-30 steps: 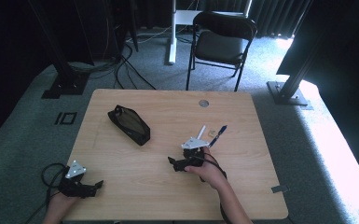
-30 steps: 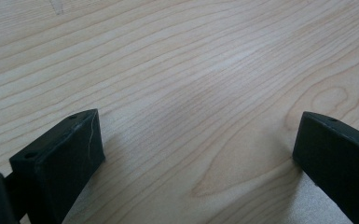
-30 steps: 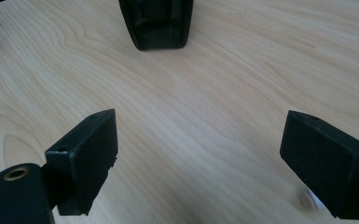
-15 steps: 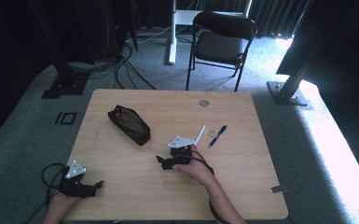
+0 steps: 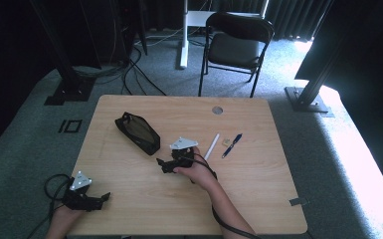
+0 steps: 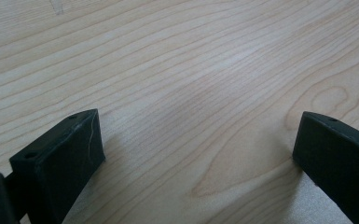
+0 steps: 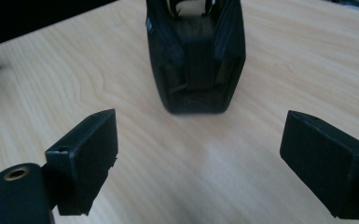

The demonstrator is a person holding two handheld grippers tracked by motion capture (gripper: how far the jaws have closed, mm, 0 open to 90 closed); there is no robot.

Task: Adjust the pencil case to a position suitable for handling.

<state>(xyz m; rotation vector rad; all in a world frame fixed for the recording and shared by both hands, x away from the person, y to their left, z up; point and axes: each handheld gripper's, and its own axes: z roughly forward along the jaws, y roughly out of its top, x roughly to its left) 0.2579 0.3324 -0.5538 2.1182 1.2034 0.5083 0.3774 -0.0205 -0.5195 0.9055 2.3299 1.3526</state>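
With its jaws standing wide apart, the right gripper (image 5: 162,165) is nearing the black mesh pencil pouch (image 5: 138,132) at its 11 o'clock, probably best gripped squarely across the near end.

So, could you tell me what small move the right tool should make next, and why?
Probably ease the right tool forward to straddle the black pouch's near end: its jaws stand wide open with the pouch centred just beyond them, not yet touching.
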